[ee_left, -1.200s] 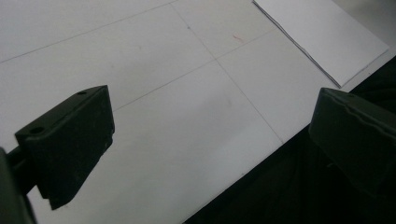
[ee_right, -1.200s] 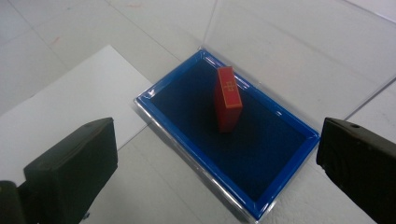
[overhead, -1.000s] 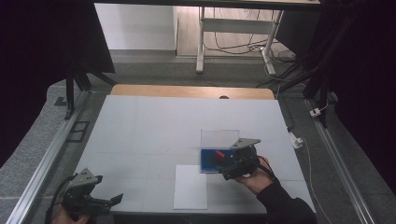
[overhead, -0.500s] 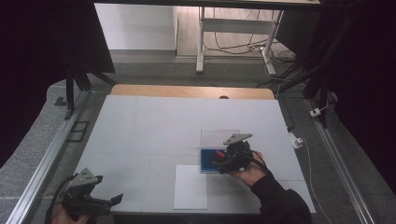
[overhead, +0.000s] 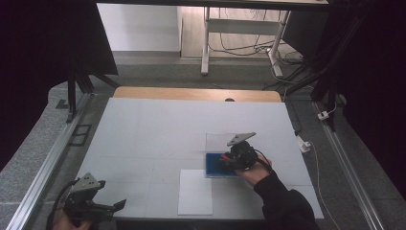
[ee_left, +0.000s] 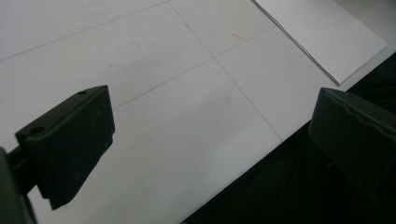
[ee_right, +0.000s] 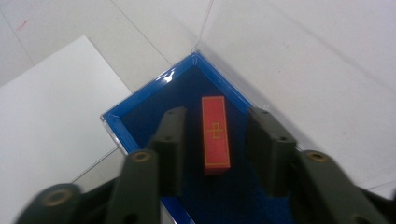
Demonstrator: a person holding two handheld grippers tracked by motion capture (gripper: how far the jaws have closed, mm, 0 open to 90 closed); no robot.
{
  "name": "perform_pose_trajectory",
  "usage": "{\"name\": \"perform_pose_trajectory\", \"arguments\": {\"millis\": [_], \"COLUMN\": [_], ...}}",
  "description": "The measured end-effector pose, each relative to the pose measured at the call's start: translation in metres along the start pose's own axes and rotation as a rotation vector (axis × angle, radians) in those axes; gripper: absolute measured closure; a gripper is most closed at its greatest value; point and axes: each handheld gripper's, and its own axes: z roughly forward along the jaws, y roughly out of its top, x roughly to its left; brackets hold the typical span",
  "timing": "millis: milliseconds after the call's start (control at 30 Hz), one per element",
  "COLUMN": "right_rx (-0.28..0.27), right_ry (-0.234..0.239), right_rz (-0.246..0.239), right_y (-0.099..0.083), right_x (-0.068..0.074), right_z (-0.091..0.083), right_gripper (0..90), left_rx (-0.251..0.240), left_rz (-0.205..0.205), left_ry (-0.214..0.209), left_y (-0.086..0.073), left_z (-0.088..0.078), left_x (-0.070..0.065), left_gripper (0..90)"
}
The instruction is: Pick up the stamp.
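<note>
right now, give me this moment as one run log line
right gripper: open, straddling red block in blue box | left gripper: open, idle at table edge

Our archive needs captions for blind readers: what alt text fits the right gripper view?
A red block with gold markings lies in a blue-lined box, between the open black tongs of the right gripper, neither touching it. A white sheet lies beside the box on the white table.
</note>
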Motion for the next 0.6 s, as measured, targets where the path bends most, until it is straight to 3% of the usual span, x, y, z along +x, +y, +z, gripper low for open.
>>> {"name": "perform_pose_trajectory", "arguments": {"millis": [200,367,600], "right_rx": [-0.001,0.003,-0.044], "right_ry": [0.004,-0.001,-0.001], "right_rz": [-0.019,-0.051,-0.068], "right_y": [0.000,0.002,0.005], "right_x": [0.000,0.001,0.001], "right_z": [0.001,0.000,-0.013], "right_gripper": [78.9,79.9,80.0], "left_rx": [0.001,0.003,0.003], "left_rz": [0.001,0.003,0.003], "left_ry": [0.000,0.000,-0.002], "left_y": [0.000,0.000,0.000], "left_z": [0.000,0.000,0.000], "left_x": [0.000,0.000,0.000], "left_gripper": [0.7,0.7,0.7]}}
